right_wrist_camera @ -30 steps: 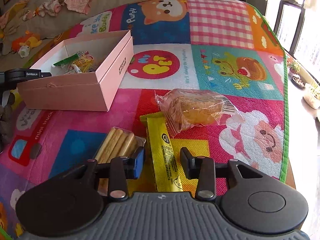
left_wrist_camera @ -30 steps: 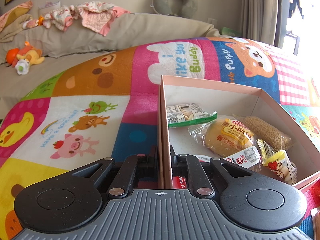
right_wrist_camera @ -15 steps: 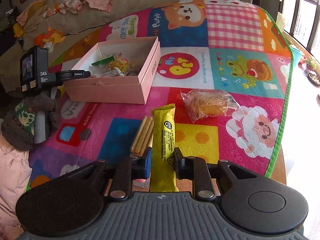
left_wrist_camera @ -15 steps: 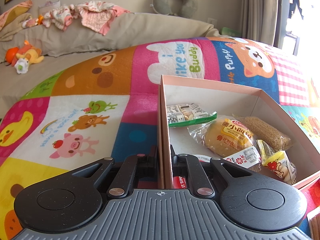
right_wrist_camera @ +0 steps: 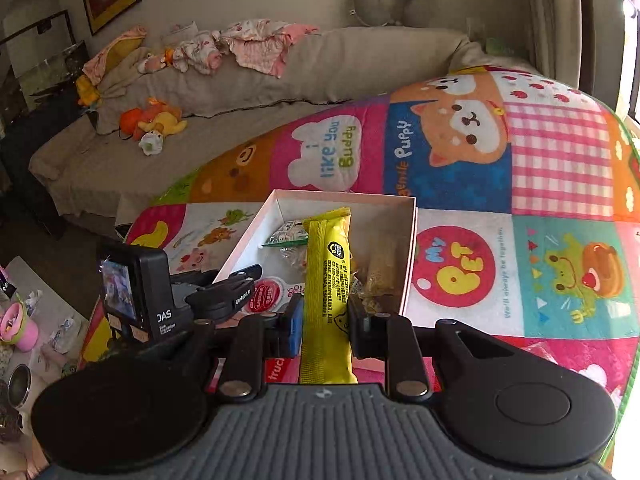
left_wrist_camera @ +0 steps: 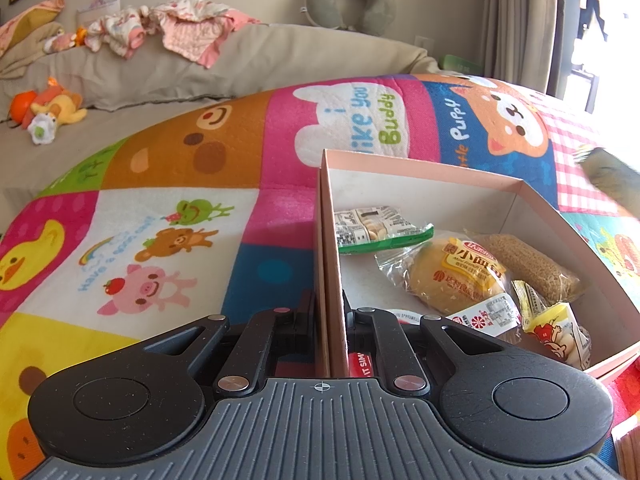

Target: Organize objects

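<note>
My left gripper is shut on the near left wall of the pink box, which sits on the cartoon play mat. The box holds several snack packets, among them a wrapped bun, a green-edged packet and a brown bar. My right gripper is shut on a long yellow snack packet and holds it in the air over the near end of the pink box. The left gripper with its camera shows at the box's left side.
The colourful play mat covers the table. A beige sofa with clothes and soft toys stands behind it. A pink cup and clutter lie on the floor at the left. A blurred object shows at the right edge.
My right gripper closed on the yellow packet, lifted it off the mat and carried it left to above the box. The left gripper has kept still on the box wall.
</note>
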The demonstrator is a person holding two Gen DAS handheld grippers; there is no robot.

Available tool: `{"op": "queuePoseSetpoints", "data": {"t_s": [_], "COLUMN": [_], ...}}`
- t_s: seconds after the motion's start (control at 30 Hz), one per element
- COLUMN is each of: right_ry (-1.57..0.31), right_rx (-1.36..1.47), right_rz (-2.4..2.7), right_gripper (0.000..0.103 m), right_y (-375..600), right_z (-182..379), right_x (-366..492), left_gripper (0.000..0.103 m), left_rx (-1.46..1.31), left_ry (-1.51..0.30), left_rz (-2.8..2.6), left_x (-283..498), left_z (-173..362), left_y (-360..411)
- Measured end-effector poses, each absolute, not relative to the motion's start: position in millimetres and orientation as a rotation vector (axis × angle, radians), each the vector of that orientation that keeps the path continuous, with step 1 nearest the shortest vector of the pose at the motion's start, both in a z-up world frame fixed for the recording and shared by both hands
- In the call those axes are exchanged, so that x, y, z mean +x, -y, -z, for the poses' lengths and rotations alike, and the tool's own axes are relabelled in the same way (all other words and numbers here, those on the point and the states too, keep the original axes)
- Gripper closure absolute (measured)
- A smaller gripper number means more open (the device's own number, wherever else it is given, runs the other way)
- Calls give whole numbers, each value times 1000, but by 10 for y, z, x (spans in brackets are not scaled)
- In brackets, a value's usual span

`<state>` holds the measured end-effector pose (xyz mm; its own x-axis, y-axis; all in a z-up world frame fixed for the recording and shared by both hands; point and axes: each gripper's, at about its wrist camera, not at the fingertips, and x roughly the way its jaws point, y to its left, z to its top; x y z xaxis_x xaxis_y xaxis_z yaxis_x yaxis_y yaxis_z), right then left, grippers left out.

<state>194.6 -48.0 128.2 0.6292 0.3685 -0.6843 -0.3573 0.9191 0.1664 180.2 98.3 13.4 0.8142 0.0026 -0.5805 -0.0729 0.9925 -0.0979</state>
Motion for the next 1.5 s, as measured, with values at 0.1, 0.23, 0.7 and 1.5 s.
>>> {"op": "queuePoseSetpoints", "data": {"t_s": [0.1, 0.23, 0.7, 1.5], "right_ry": [-820, -841, -877, -807], "right_rx": [57, 104, 141, 11], "right_rz": [-422, -415, -430, -208], "right_gripper": [81, 81, 68, 32], "right_y": [259, -17, -117, 1121], "right_z": [-1071, -809, -425, -254], "right_x": [2274, 2649, 2693, 1254], "left_gripper": [92, 92, 92, 92], "left_rx": [-118, -118, -122, -110], "left_ry": [-619, -619, -620, -616], "left_rz": [-40, -39, -38, -48], "left_x": [1803, 1802, 1803, 1797], "left_z": [-132, -132, -131, -149], "left_y": [-984, -981, -988, -992]}}
